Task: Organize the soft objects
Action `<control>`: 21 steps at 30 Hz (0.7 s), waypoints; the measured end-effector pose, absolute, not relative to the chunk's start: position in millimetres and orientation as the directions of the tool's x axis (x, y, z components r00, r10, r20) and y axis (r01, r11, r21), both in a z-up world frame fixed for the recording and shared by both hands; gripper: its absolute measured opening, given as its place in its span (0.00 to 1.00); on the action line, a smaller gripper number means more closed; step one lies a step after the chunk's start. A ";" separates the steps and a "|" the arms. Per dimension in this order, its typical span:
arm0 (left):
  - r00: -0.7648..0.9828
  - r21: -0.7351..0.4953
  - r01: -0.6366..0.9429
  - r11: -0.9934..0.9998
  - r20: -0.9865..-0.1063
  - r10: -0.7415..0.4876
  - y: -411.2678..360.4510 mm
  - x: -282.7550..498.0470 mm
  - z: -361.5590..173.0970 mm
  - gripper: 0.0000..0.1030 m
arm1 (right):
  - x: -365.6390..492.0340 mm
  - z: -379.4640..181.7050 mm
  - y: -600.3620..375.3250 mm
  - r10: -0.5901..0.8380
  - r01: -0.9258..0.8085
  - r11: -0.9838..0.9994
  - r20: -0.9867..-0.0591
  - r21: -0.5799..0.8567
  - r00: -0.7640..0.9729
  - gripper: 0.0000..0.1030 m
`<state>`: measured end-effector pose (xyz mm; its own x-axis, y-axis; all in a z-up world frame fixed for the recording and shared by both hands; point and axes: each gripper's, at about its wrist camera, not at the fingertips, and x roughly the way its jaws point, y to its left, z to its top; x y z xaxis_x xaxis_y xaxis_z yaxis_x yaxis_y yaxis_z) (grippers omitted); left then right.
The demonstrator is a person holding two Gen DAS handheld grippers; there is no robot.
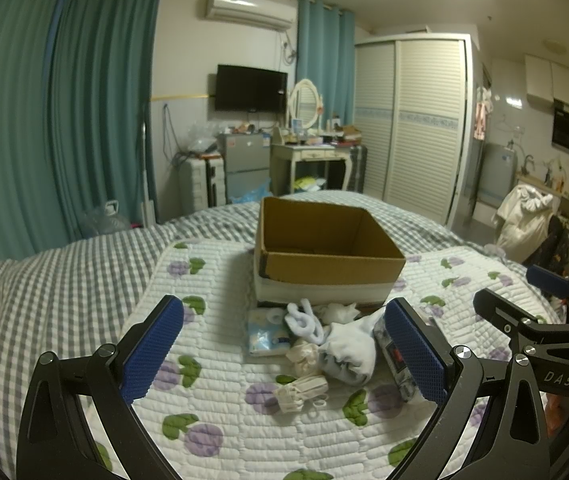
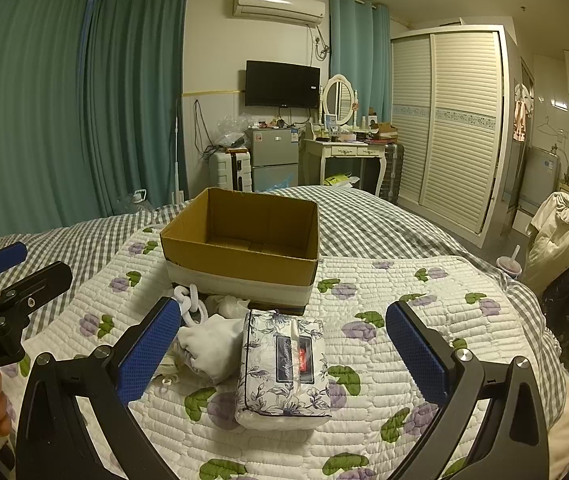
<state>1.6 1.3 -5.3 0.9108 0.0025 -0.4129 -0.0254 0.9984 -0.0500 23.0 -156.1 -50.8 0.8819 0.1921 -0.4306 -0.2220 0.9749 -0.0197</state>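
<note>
Left gripper (image 1: 284,354) spread wide, holding nothing, hovering over quilt (image 1: 212,420) w/ soft pile between its pads: small tissue pack (image 1: 263,336), white loop toy (image 1: 304,320), beige masks (image 1: 300,392), white sock bundle (image 1: 350,350). Cardboard box (image 2: 244,236) just behind pile, top open, near edge facing grippers. Right gripper (image 2: 284,354) also spread, empty, floral tissue pack (image 2: 284,368) lying between its pads w/ room both sides. Writing: "DAS" on right gripper body seen from left cam, "nRobot.AI" on left body from right cam; tissue label unreadable
</note>
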 end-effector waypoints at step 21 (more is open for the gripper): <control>0.915 -0.062 -0.016 0.998 -0.403 -0.011 -3.7 -3.9 -0.1 1.00 | 20.5 -46.7 -158.6 0.198 -0.227 0.974 -0.427 -0.018 0.882 1.00</control>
<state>-3.9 -3.7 -0.1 0.9154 -0.0107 -0.4025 -0.0155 0.9980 -0.0617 20.5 -158.6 -46.7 0.8824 0.1980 -0.4268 -0.2271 0.9737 -0.0180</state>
